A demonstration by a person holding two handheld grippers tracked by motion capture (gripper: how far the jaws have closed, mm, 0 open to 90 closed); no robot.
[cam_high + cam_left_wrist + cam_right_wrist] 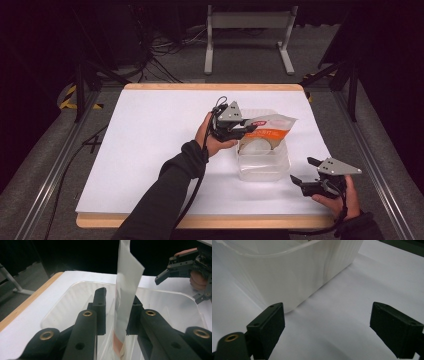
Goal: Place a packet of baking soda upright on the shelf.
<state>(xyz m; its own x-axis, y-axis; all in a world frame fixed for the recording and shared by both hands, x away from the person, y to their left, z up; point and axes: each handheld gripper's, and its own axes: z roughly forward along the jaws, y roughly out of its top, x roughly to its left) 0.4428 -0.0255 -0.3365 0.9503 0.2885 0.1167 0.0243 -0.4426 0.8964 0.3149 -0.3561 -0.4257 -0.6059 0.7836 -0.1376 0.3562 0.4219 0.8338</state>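
Observation:
A white and orange pouch [270, 127] stands tilted in a clear plastic container [262, 172] right of the table's middle. My left gripper [250, 129] reaches over the container's left rim. In the left gripper view the pouch's top edge [128, 272] rises between the jaws of the left gripper [117, 312]. The left pad stands apart from it, so the jaws are open around it. My right gripper [303, 170] rests on the table at the container's near right corner, open wide with nothing between its jaws. The right gripper view has the right gripper [327, 322] facing the container wall [287, 272].
A white sheet [150, 150] covers the wood-edged table, with bare room to the left. Beyond the far edge stand a metal frame [247, 30] and floor cables [160, 55]. The right gripper [177, 290] appears past the container's rim [75, 290] in the left gripper view.

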